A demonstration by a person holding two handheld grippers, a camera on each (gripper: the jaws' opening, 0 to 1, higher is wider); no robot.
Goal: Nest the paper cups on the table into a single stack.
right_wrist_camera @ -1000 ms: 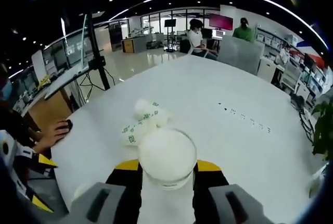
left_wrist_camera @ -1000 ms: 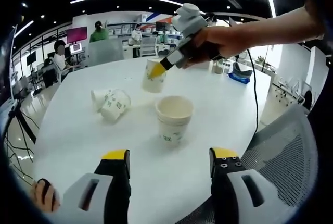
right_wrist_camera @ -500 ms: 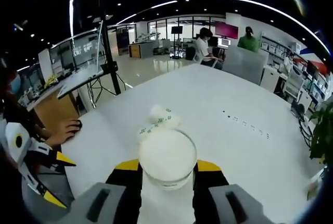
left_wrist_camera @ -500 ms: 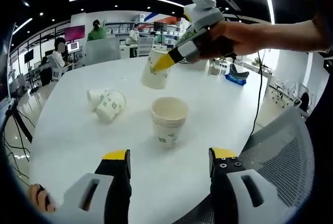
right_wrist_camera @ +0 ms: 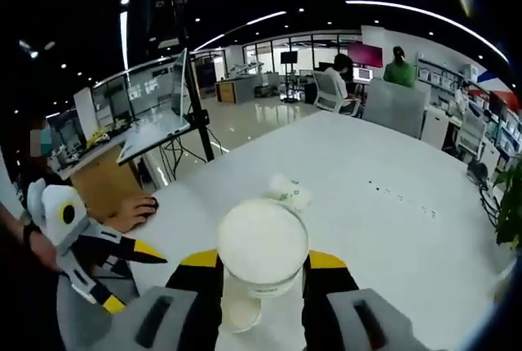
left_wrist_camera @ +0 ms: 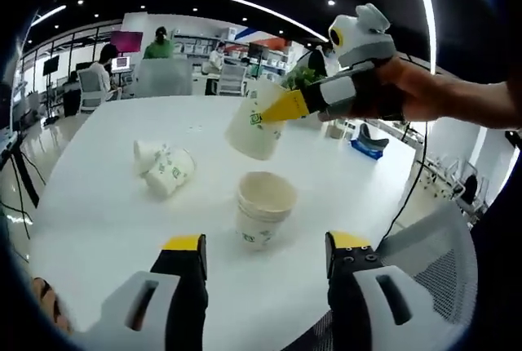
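In the left gripper view, left gripper (left_wrist_camera: 265, 257) at the bottom of the frame, jaws spread wide with nothing between them, yellow tips framing bare table (left_wrist_camera: 98, 212). Just above the jaws, at centre, upright stack of cups (left_wrist_camera: 263, 208) standing on the white table, mouth open to the camera. Above the stack, slightly left of its top, held cup (left_wrist_camera: 254, 121) hanging tilted in the air, apart from the stack, clamped at its rim by the right gripper (left_wrist_camera: 287, 108), which enters from the upper right in a person's hand (left_wrist_camera: 408, 98). At centre left, fallen cups (left_wrist_camera: 163, 167) lying on their sides on the table, touching each other, well apart from the stack. Grey mesh chair (left_wrist_camera: 440, 269) at lower right.

In the right gripper view, right gripper (right_wrist_camera: 263, 265) at bottom centre, jaws closed on the held cup (right_wrist_camera: 263, 245), seen mouth-on between the yellow tips. Below the held cup, rim of the stack of cups (right_wrist_camera: 238, 312) partly hidden by it. Beyond, a fallen cup (right_wrist_camera: 290, 191) on its side at centre. Left gripper (right_wrist_camera: 122, 273) at lower left, jaws apart.
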